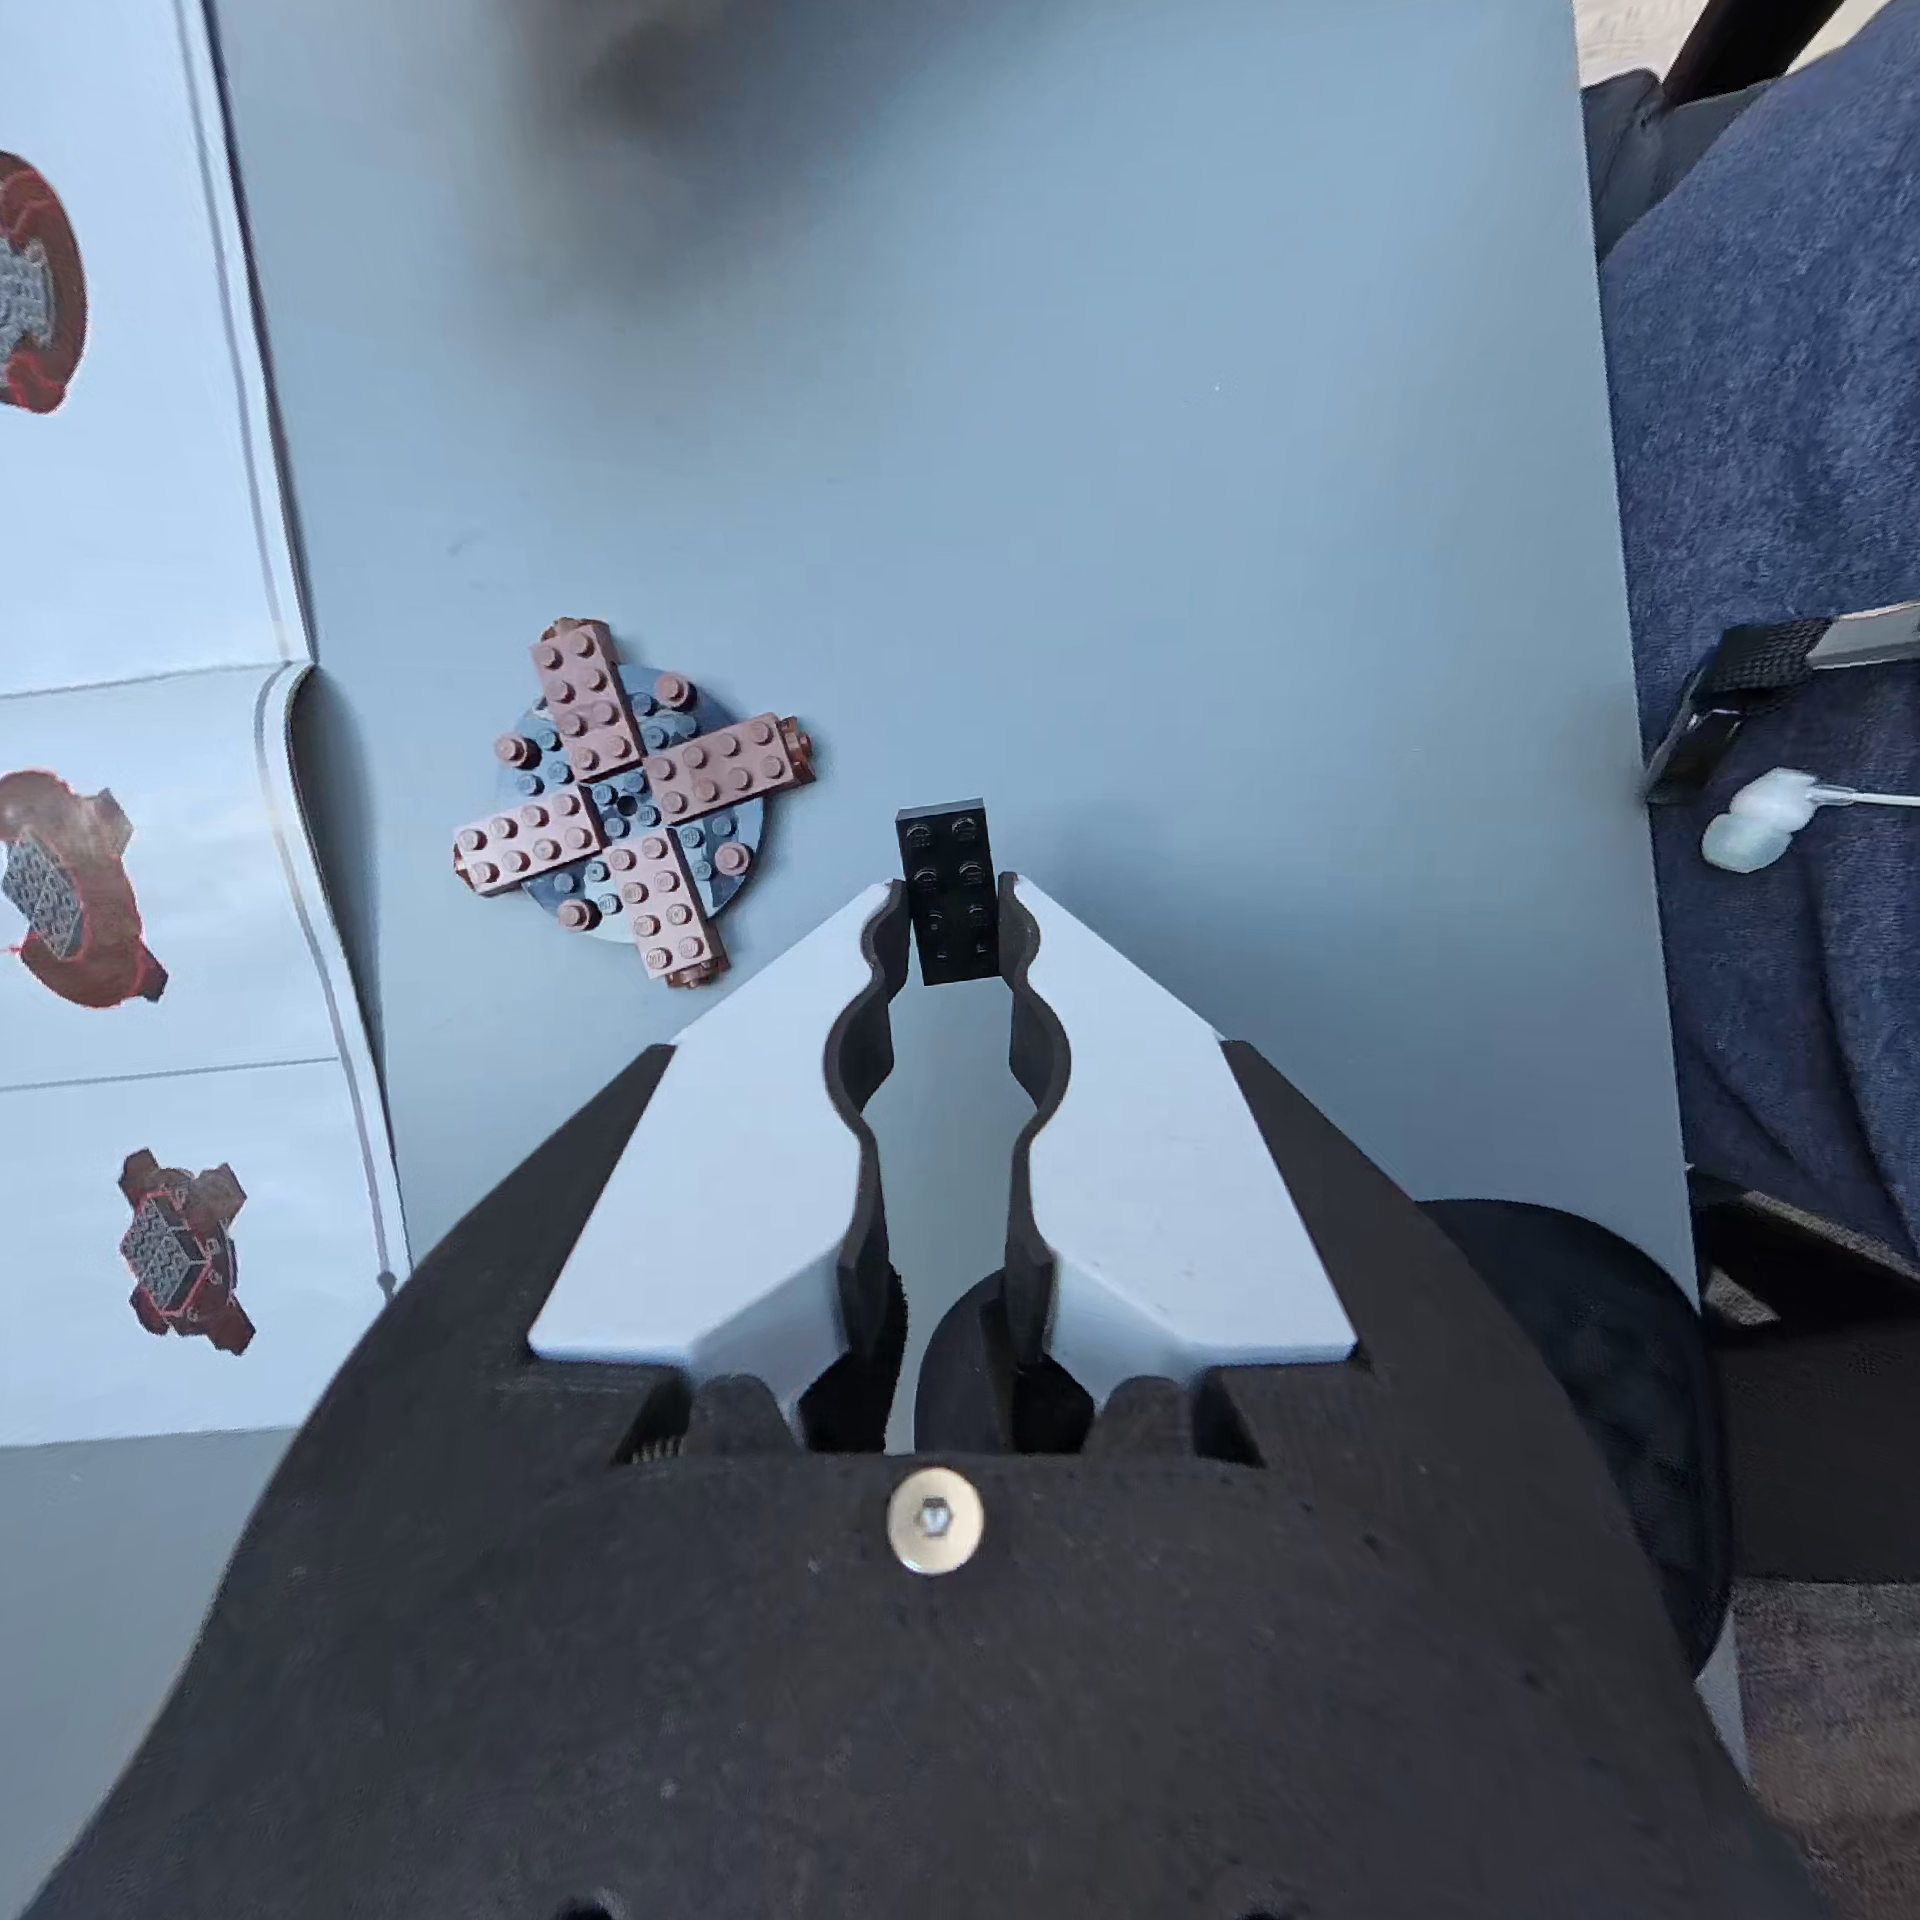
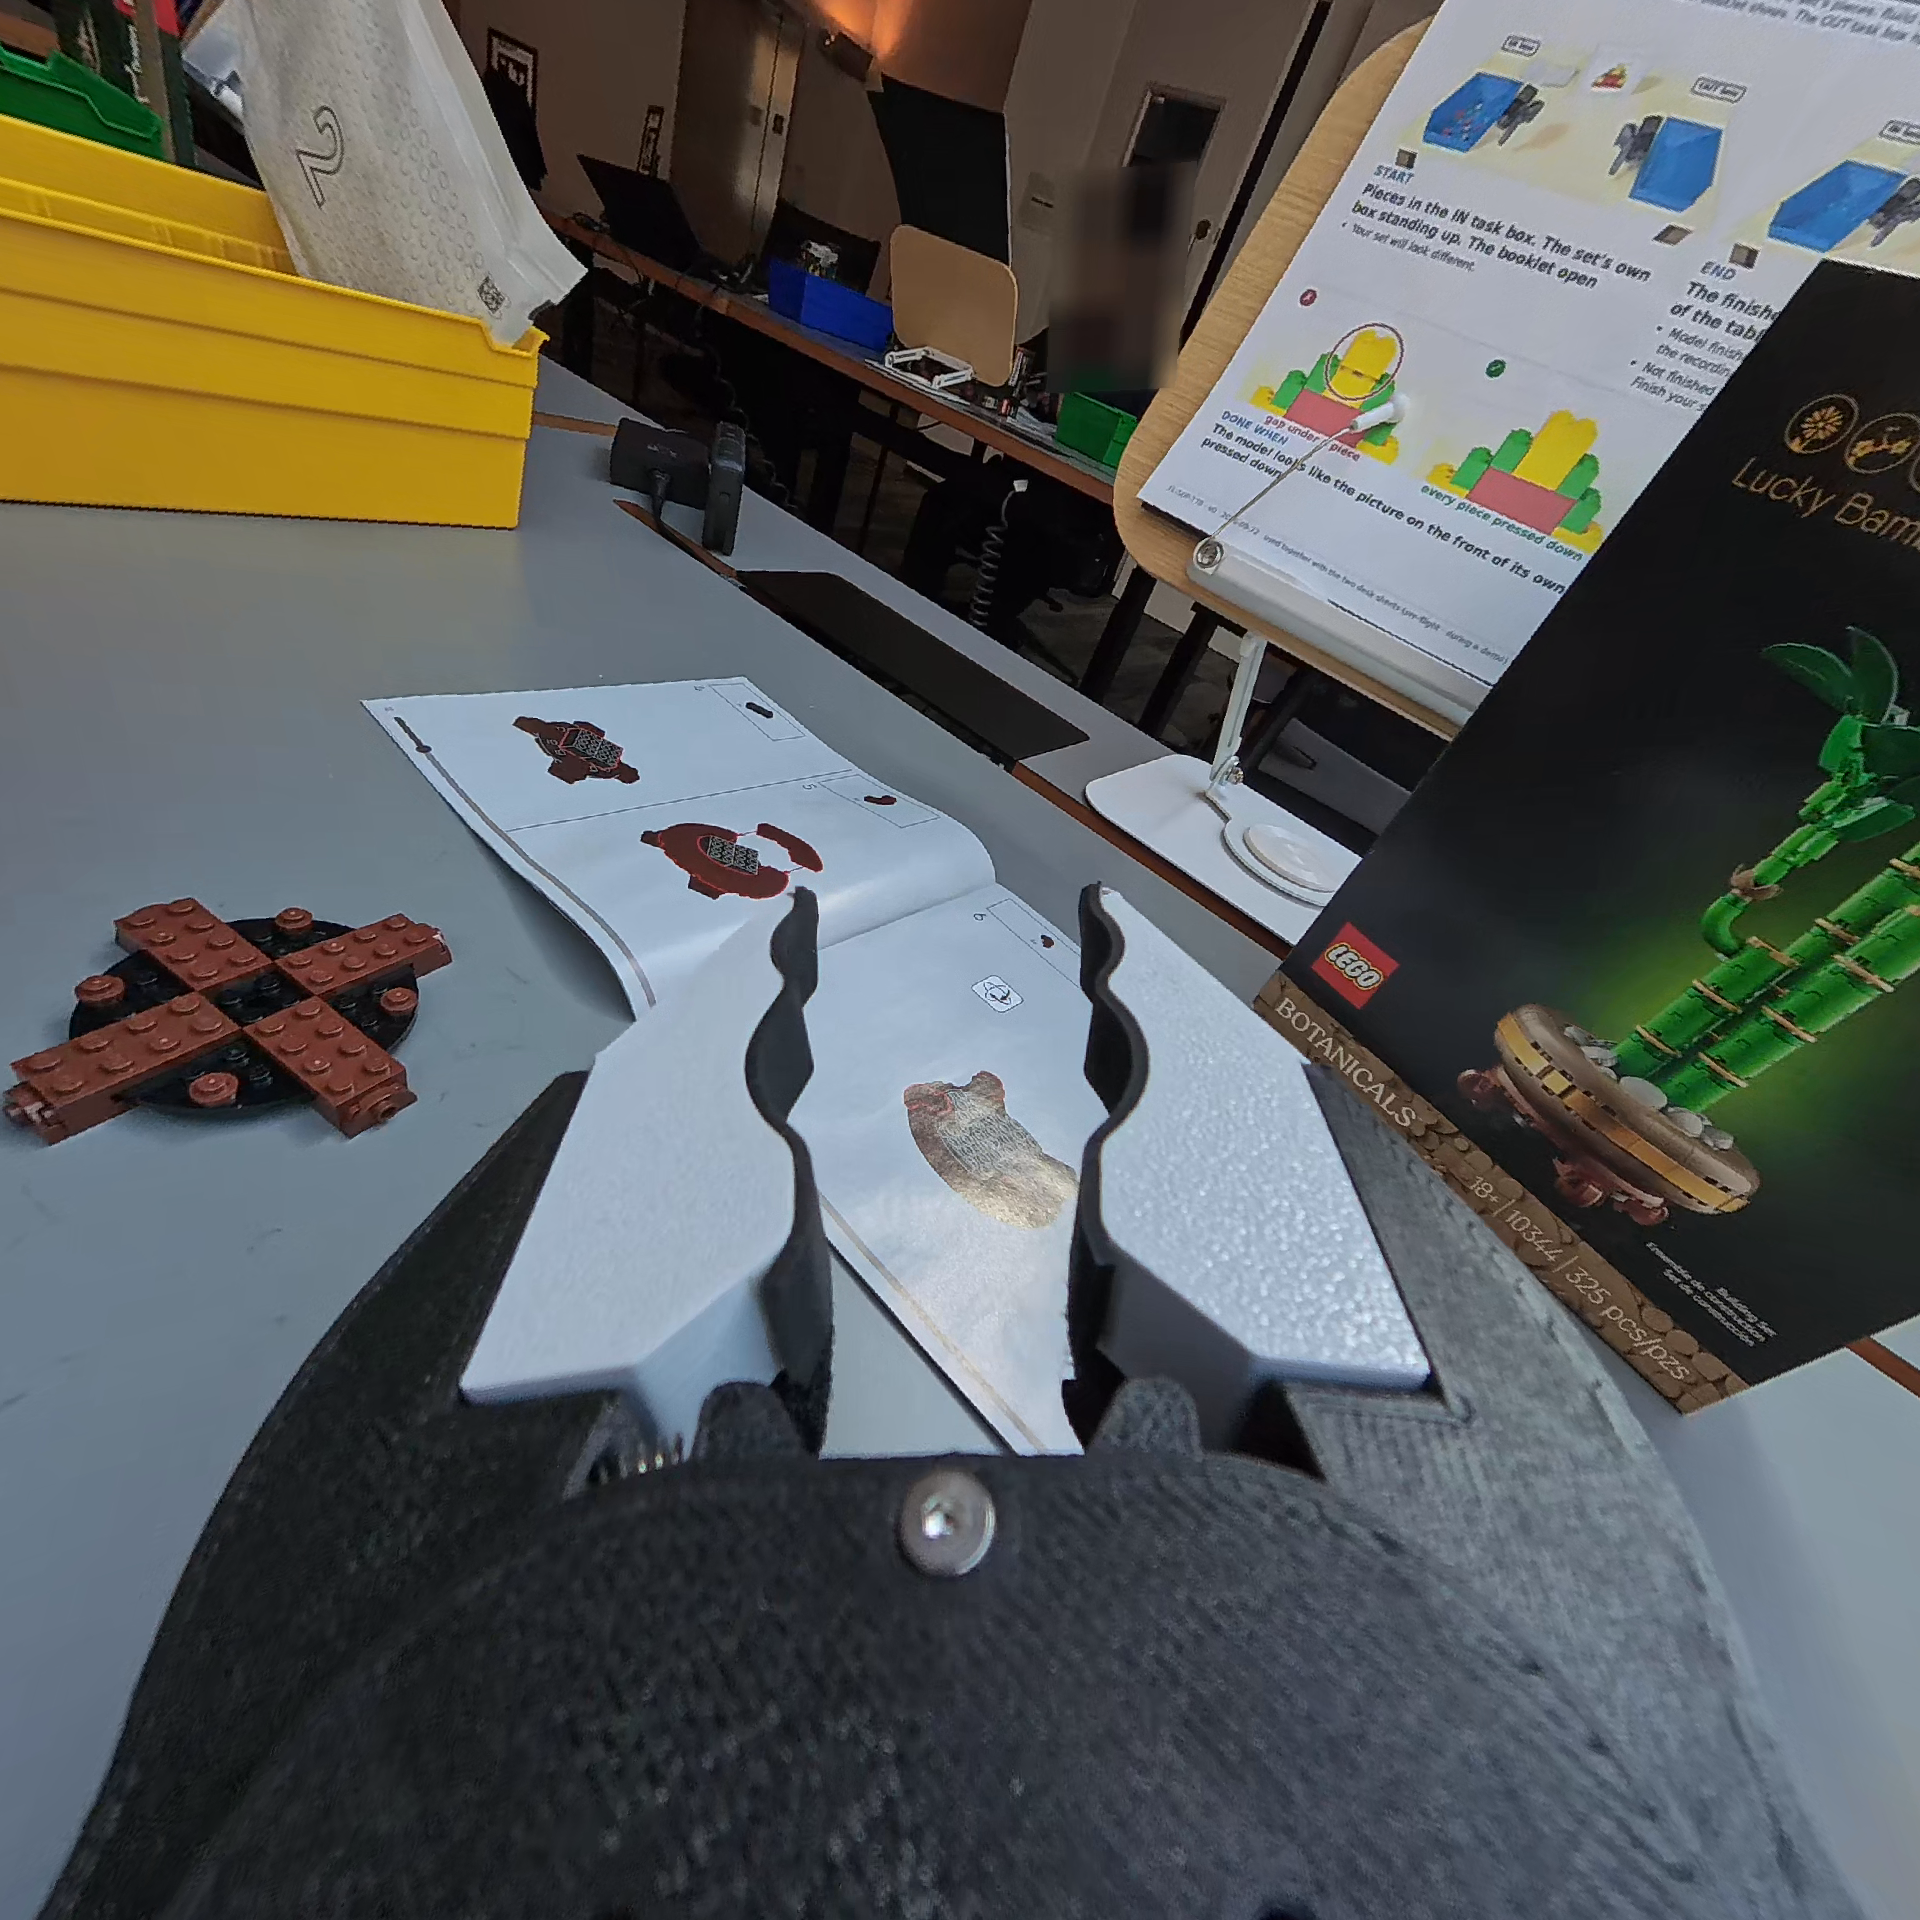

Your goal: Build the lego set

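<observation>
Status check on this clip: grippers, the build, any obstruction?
Left gripper shut on black brick. Right gripper open, empty, over instruction booklet. Brown cross on round base beside the brick; nothing between them.

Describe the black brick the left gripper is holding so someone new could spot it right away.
Start at the grey table, where a round dark plate crossed by brown plates lies beside the open booklet. Just right of that model, the left gripper pinches a black brick. It is the only loose, all-black piece.
</observation>
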Available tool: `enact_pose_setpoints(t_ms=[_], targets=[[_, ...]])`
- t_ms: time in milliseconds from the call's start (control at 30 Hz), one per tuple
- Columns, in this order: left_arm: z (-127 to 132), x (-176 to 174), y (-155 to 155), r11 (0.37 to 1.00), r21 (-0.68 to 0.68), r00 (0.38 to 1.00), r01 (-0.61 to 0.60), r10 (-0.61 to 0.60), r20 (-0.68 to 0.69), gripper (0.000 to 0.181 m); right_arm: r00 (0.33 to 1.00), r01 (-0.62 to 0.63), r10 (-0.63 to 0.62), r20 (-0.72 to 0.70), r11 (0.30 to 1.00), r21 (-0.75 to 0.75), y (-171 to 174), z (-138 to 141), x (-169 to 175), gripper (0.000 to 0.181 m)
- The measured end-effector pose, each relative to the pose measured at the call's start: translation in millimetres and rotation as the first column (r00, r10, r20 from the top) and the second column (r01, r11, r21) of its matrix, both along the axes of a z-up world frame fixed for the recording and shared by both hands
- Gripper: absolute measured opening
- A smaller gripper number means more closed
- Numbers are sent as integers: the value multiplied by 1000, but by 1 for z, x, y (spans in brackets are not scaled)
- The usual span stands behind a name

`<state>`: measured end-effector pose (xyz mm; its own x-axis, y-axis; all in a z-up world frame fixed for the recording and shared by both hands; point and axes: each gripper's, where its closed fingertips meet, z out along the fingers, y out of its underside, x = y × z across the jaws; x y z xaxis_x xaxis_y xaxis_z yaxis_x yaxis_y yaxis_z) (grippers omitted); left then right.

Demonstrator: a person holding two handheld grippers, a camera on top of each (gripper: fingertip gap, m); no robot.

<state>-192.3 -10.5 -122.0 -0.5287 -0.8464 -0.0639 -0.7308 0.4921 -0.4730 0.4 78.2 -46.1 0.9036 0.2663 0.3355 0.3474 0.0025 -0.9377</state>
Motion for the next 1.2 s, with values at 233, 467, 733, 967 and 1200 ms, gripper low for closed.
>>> enact_pose_setpoints(t_ms=[233, 467, 733, 967, 1200], targets=[[-18, 7, 0, 985, 116, 990, 130, -123, -63, 15, 1000, -21, 21, -5, 1000, 20, -5, 6, -3, 50], [-35, 1, 1, 983, 100, 976, 154, -136, -168, 15, 998, -45, 45, -33, 999, 13, -7, 7, -4, 50], [-36, 3, -5, 986, 62, 977, 157, -145, -156, 18, 998, -51, 51, -41, 999, 14, -10, 8, -2, 51], [91, 7, 57, 989, -82, 940, -122, 141, 310, 33, 997, -46, 48, -60, 999, 24, -13, 11, 2, 51], [189, -165, 296, 720, -6, 592, -694, 575, 564, 23, 998, -59, 60, -32, 998, 17, -9, 9, -6, 51]])
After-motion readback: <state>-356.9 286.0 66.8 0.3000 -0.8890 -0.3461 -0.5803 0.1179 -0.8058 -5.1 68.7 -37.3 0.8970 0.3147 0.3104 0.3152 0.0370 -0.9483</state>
